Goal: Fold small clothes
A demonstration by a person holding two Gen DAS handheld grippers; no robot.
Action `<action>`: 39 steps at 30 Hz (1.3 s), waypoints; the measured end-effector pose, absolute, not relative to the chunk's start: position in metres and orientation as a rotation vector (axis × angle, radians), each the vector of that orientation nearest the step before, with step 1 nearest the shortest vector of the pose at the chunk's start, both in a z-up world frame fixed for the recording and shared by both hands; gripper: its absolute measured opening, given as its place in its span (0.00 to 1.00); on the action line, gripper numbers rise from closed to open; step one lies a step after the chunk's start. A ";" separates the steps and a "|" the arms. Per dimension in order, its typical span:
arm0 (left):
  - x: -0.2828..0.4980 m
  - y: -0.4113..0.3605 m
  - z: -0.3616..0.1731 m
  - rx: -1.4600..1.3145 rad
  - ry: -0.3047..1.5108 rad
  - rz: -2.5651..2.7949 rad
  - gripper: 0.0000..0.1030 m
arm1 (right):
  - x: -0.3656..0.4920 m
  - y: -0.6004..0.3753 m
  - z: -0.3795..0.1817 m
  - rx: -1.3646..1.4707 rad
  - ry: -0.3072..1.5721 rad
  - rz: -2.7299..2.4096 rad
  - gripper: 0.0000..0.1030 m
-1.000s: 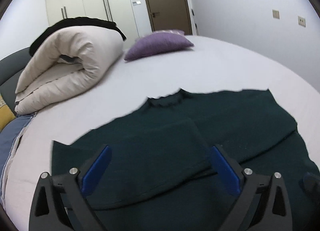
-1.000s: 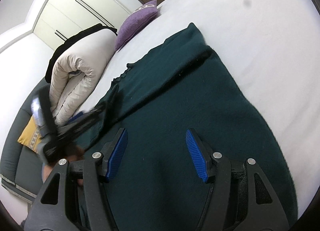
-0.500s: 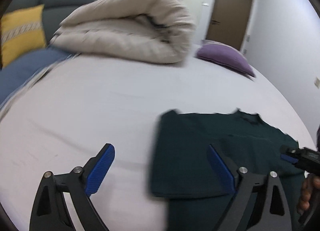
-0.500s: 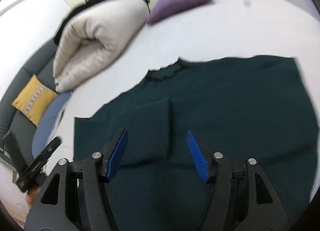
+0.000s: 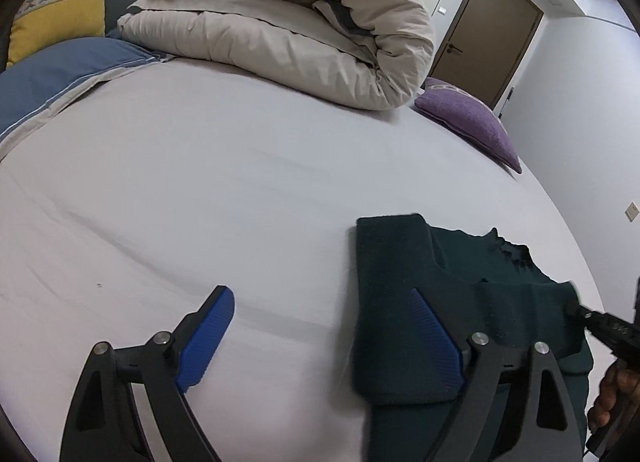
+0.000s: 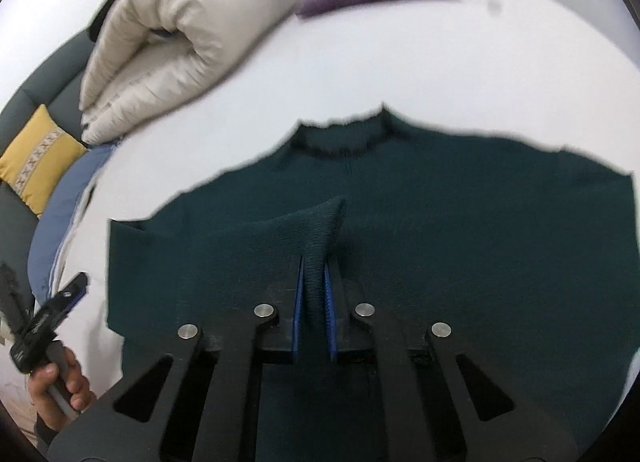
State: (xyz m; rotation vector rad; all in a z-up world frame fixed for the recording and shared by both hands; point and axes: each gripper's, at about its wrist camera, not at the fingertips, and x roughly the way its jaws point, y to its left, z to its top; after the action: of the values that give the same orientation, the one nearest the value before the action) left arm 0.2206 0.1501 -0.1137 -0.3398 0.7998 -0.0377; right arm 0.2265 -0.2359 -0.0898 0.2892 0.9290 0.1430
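Right claw newly clamped on sweater fold.

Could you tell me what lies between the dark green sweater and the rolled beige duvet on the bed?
Only bare white sheet lies between the sweater and the duvet, shown best in the left wrist view.

My left gripper: black triangular-cutout arms, ribbed blue pads, silver pivot screws. My right gripper: same build, four silver screws, blue pad edges. Bare hand, no sleeve visible.
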 end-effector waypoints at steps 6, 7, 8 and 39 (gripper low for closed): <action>0.242 0.135 -0.120 -0.336 0.855 -0.053 0.87 | 0.201 -0.264 -0.056 0.265 0.827 0.124 0.07; 0.248 0.130 -0.123 -0.333 0.876 -0.055 0.87 | 0.202 -0.271 -0.060 0.269 0.839 0.120 0.07; 0.253 0.126 -0.126 -0.327 0.890 -0.053 0.87 | 0.204 -0.278 -0.067 0.269 0.861 0.108 0.07; 0.310 0.076 -0.159 -0.004 0.867 -0.041 0.09 | 0.204 -0.327 -0.111 0.335 0.844 0.036 0.05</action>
State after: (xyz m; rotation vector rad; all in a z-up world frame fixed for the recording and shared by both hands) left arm 0.3097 0.0759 -0.1587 -0.0037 0.8672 -0.0415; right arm 0.2043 -0.3265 -0.1114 0.3347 0.8440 0.0359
